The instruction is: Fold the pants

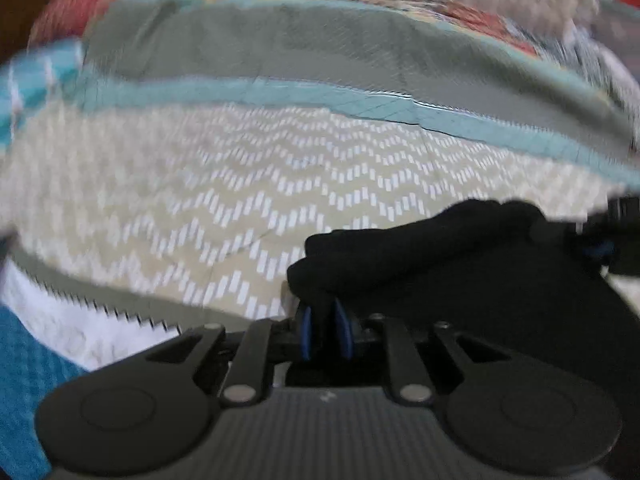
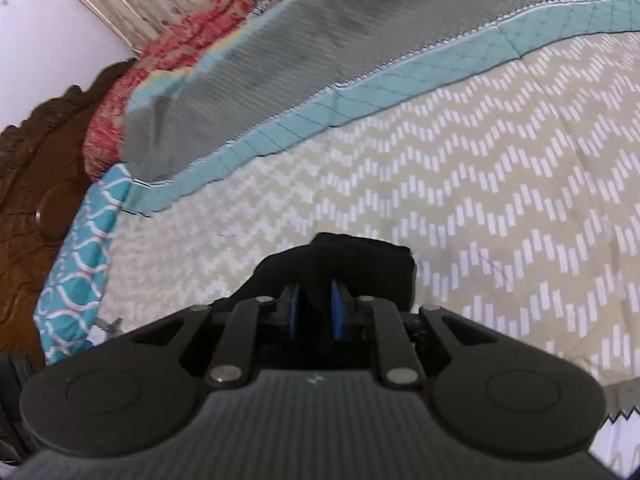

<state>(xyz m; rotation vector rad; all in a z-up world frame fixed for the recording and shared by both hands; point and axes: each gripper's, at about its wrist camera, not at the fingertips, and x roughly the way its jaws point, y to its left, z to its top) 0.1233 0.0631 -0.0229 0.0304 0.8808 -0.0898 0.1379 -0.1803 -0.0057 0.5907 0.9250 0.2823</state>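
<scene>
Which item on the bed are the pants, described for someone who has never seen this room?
Start from the bedspread, beige with white zigzag dashes and a teal border strip. The pants are the plain black cloth bunched right at the near end of it, pinched in the jaws of both the right gripper and left gripper. Nothing else there is black fabric.

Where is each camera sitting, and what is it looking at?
Left wrist: rides on the left tongs, looking forward across the bedspread; its own blue pads pinch the black pants.
Right wrist: rides on the right tongs, looking across the bedspread toward the headboard; its pads also pinch pants.
Both share: pants, zigzag bedspread, teal border.
</scene>
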